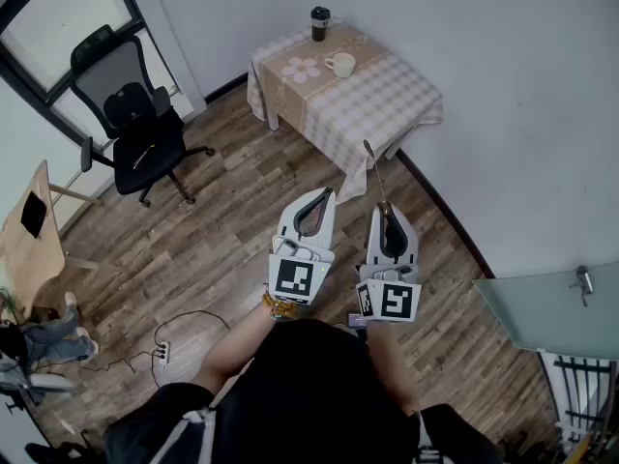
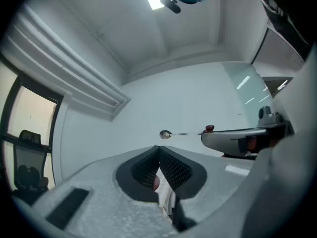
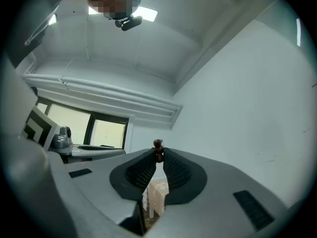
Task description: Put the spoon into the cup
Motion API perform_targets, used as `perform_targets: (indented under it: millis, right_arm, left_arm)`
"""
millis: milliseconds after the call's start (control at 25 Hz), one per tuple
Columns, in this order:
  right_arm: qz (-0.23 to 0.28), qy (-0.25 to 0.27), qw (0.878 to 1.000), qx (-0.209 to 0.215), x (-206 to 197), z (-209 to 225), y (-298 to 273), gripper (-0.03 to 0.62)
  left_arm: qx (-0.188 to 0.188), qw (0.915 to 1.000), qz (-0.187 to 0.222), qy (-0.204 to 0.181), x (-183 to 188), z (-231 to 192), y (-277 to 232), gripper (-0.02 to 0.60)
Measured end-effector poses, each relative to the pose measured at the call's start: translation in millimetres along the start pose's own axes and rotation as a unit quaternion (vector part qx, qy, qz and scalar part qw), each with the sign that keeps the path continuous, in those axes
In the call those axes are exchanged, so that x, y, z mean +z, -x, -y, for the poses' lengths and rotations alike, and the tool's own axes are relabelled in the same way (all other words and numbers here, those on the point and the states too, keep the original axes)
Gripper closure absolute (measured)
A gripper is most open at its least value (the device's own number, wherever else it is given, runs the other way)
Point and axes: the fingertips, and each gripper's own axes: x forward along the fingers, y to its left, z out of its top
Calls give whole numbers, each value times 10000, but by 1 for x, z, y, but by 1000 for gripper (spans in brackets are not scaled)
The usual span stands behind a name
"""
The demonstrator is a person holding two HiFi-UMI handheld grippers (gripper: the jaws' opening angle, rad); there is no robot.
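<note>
As right hand-held gripper [image 1: 385,207] clamps it, spoon [image 1: 376,174] slim, silvery, red-tipped.

No legible text, label, brand or number shows anywhere.

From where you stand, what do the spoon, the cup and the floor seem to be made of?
The spoon is probably polished metal: thin, silvery, its bowl glinting in the left gripper view. The cup looks like glazed white ceramic, smooth and plain, though plastic is possible. The floor shows brown planks with grain: wood or wood-look laminate.
</note>
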Motion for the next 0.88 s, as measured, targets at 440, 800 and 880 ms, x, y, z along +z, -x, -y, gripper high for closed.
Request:
perform_targets:
  millis: [440,800,880]
  right_arm:
    - [-117,-120,9998,-72,-23,-9,-78,548]
    - [-373,-469,9981,-152,-83,51,-165,548]
    - [-416,-705,9964,-221,-97,66,-191,548]
  left_arm:
    - [-40,9987,-307,403,-31,-72,-29,567]
    - [-589,9973,-441,37,-71,-106,-116,567]
    - [-819,9954,-501,-51,-78,-113,-140,566]
